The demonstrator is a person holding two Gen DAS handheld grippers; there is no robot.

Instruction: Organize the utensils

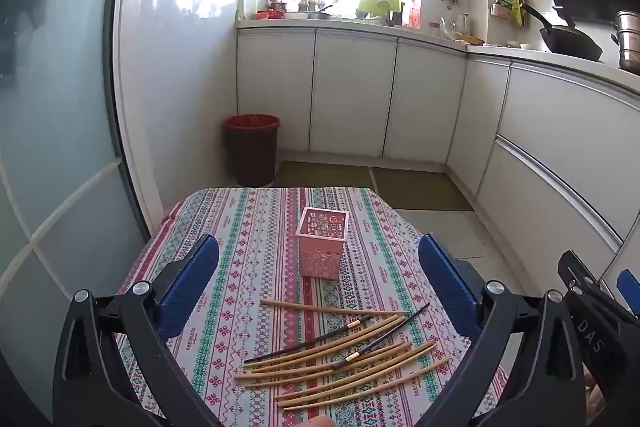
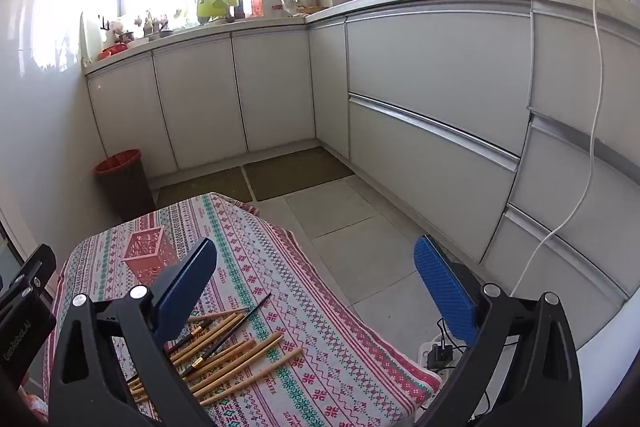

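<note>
Both tongs, left tongs (image 1: 320,291) and right tongs (image 2: 316,287), gape wide and empty above the bench (image 1: 248,227), so pinch one bamboo chopstick (image 1: 332,308) mid-shaft, then drop it into the pink basket (image 1: 322,247)

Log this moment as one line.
left gripper: open, empty | right gripper: open, empty | bamboo and black chopsticks: loose on patterned tablecloth | pink lattice holder: upright, empty

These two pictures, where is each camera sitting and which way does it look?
Left wrist: rides the left gripper, tilted down over chopsticks and pink basket; a fingertip shows below.
Right wrist: rides the right gripper, aimed past the table's edge at floor and cabinets.
Shared: chopsticks, basket, each other's gripper.
</note>
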